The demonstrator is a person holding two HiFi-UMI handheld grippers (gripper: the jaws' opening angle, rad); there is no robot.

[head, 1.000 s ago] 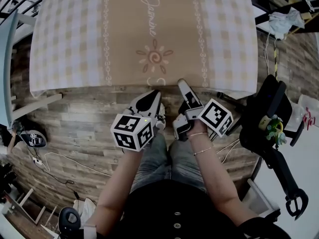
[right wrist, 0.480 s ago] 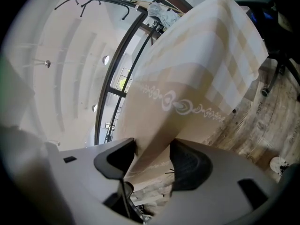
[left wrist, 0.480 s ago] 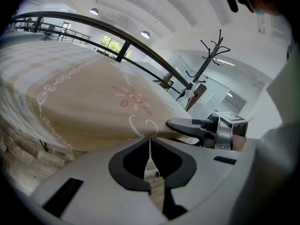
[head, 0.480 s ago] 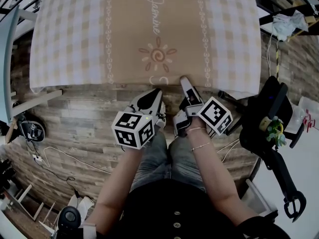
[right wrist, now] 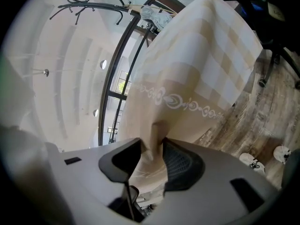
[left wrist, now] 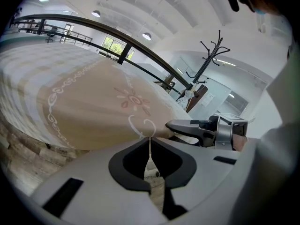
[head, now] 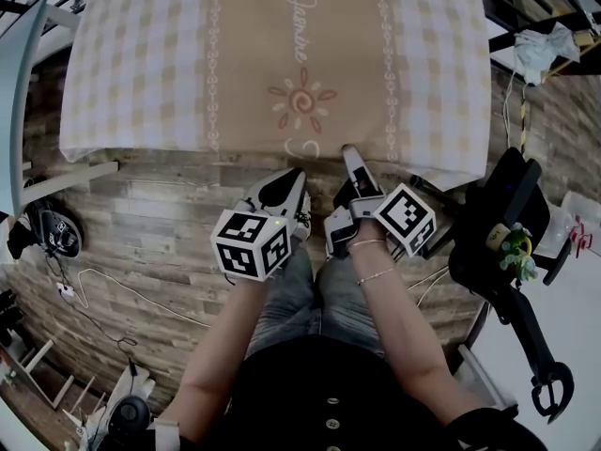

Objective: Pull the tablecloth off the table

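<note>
Right gripper (right wrist: 152, 146) jaws just closed onto tablecloth (right wrist: 201, 55), unseen in head view

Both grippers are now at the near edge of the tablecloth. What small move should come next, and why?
Probably a short, even pull of both grippers back toward the person. The left gripper is shut on the hem of the tablecloth, and the right gripper has just been closing its jaws, with a fold of cloth pinched between them.
</note>
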